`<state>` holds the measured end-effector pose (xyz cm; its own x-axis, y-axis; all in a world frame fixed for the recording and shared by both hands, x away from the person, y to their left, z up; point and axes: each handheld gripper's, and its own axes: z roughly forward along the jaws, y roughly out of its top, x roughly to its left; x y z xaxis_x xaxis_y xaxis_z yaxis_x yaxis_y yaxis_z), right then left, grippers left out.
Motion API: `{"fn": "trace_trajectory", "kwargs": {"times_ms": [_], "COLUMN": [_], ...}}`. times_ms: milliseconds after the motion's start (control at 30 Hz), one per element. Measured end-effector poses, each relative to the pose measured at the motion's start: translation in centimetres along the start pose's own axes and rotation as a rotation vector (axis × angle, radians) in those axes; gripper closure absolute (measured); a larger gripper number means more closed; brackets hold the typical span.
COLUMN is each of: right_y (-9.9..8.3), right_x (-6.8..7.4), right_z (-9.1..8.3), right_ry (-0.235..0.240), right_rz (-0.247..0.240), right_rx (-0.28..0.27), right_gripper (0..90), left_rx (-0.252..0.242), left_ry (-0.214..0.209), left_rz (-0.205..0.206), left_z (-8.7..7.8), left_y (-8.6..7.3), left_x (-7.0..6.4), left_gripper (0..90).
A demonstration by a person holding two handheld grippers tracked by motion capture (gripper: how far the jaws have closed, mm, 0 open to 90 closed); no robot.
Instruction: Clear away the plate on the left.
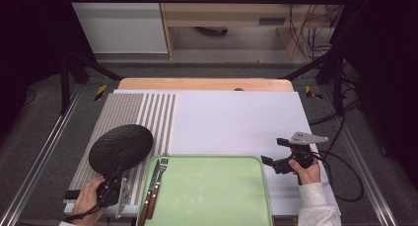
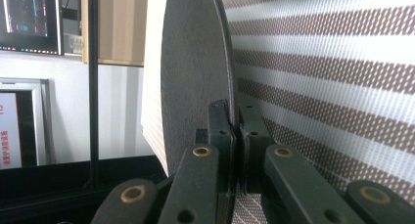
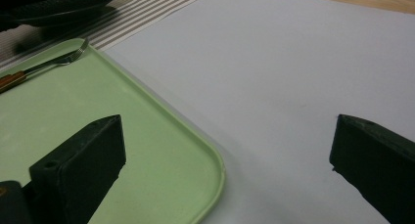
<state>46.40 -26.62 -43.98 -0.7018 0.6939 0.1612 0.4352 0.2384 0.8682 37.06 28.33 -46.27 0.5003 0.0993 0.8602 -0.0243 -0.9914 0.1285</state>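
Left claw point(image 1: 114, 179) grips plate point(image 1: 121, 147) over striped mat point(image 1: 156, 112); white tabletop point(image 1: 236, 122).

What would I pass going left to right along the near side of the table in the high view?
Left hand-held gripper clamping the black plate → knife and fork → green tray → right hand-held gripper.

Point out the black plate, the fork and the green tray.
black plate point(image 1: 121, 146), high view, middle of its upper face.
fork point(image 1: 163, 162), high view, its tines on the tray's left edge.
green tray point(image 1: 212, 191), high view, bare middle of its floor.
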Motion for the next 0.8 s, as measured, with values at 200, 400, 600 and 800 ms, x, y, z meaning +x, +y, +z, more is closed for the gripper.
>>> {"fn": "trace_trajectory", "kwargs": {"times_ms": [200, 400, 600, 800], "right_y": [0.0, 0.0, 0.0, 0.0], "right_x": [0.0, 0.0, 0.0, 0.0], "right_z": [-0.1, 0.0, 0.0, 0.0], "right_ry": [-0.001, -0.002, -0.003, -0.002], "right_rz": [-0.002, -0.001, -0.001, 0.001], "right_rx": [-0.001, -0.001, 0.0, 0.001], "right_gripper": [0.5, 0.5, 0.5, 0.5], "left_rx": [-0.029, -0.032, -0.042, -0.064], "left_ry": [-0.007, -0.016, -0.008, 0.001], "left_rz": [0.001, 0.006, 0.012, 0.015], "left_z": [-0.3, -0.6, -1.0, -1.7], "left_y": [0.7, 1.0, 1.4, 2.1], "left_x": [0.2, 0.2, 0.5, 0.8], "left_gripper": [86.6, 86.7, 86.7, 86.6]}}
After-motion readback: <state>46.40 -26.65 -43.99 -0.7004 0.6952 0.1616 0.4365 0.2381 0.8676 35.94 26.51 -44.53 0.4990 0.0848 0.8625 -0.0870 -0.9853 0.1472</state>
